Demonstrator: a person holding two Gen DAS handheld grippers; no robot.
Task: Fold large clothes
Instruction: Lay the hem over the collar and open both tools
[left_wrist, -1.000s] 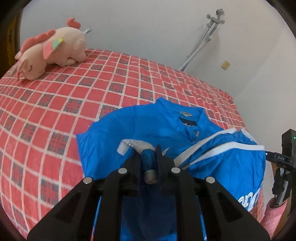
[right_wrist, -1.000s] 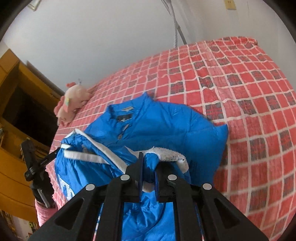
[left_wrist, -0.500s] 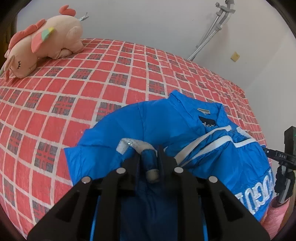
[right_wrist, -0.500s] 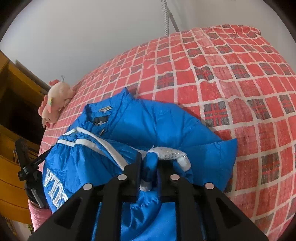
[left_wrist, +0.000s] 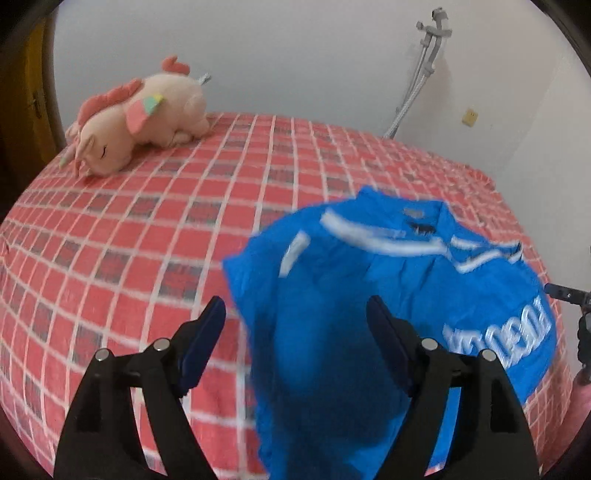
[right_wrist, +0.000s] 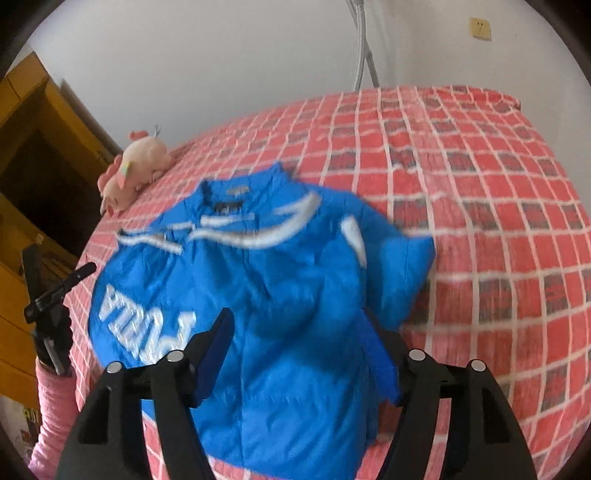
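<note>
On the red checked bed (left_wrist: 155, 229) lies the blue jacket (left_wrist: 369, 295), let go, and the left gripper (left_wrist: 295, 317) and right gripper (right_wrist: 299, 328) above it have just been opening wide.

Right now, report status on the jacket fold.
Left gripper and right gripper: jaws just opened, nothing pinched. Blue jacket lies folded on the bed. Plush toy well clear.

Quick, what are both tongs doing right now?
Left tongs: just opened, holding nothing, blue jacket lies below.
Right tongs: just opened too, holding nothing.
</note>
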